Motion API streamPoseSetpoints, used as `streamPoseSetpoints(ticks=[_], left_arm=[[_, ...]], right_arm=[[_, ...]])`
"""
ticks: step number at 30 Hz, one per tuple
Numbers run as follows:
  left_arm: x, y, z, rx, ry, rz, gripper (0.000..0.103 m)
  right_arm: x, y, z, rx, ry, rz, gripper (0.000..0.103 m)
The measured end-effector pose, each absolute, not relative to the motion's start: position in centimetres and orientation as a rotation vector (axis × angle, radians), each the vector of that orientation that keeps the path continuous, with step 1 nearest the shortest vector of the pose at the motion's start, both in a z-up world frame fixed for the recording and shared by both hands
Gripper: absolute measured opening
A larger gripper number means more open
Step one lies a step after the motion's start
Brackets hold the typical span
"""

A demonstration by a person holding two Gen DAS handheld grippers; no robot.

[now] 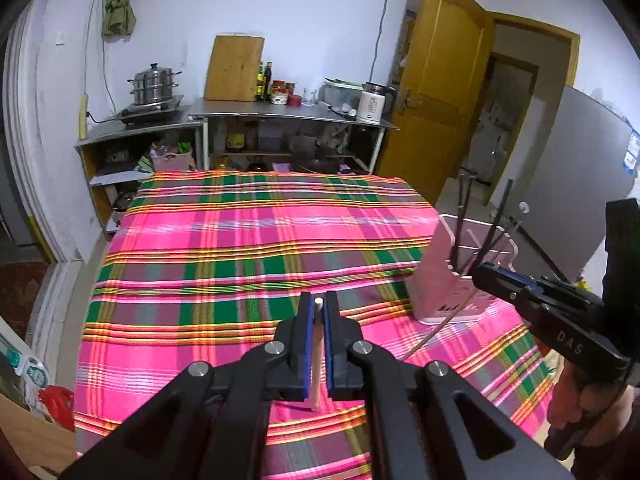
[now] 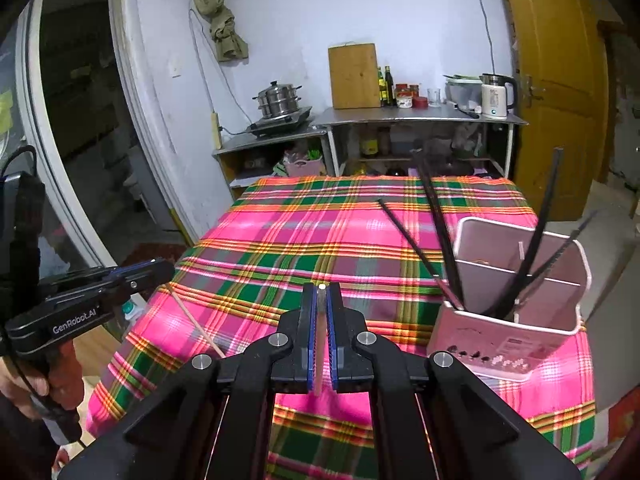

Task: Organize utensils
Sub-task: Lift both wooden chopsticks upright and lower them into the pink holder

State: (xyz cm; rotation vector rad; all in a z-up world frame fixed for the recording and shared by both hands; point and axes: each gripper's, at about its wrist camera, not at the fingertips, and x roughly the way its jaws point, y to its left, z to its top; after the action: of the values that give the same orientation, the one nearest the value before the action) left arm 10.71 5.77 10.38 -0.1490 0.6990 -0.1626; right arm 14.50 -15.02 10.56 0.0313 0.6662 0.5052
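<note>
My left gripper (image 1: 318, 300) is shut on a pale wooden chopstick (image 1: 316, 360) that runs back between its blue pads, above the plaid cloth. My right gripper (image 2: 322, 292) is likewise shut on a thin chopstick (image 2: 319, 352). A pink utensil holder (image 2: 500, 340) with several black chopsticks (image 2: 440, 232) stands on the table just right of the right gripper. In the left wrist view the right gripper (image 1: 478, 270) hovers in front of the holder (image 1: 440, 280), its chopstick (image 1: 436, 328) slanting down to the left. The left gripper (image 2: 170, 268) shows at the far left with its chopstick (image 2: 196, 320).
A pink, green and orange plaid cloth (image 1: 240, 240) covers the table. Behind it a steel counter (image 1: 280, 110) carries a steamer pot (image 1: 154, 84), a cutting board (image 1: 234, 68), jars and a kettle (image 1: 374, 102). A yellow door (image 1: 436, 80) stands open at the right.
</note>
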Motion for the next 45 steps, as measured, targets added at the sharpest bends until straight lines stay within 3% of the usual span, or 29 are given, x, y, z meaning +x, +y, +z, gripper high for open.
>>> streamPoseSetpoints(ticks=[21,32,45], left_arm=[[14.1,-6.4,14.6,-0.100,0.676,-0.437,0.005],[17.7,-8.7,19.9,-0.118,0.566,-0.479,0.005],[21.1,-9.1,19.5,-0.146,0.559,-0.467,0.005]], right_arm=[[13.0,-26.9,14.4,0.151,0.578,0.315,0.005],[14.4,-29.5,19.1,0.170,0.451,0.273,0.005],[17.2,-30.0,18.3,0.177,0.459,0.250,0.005]])
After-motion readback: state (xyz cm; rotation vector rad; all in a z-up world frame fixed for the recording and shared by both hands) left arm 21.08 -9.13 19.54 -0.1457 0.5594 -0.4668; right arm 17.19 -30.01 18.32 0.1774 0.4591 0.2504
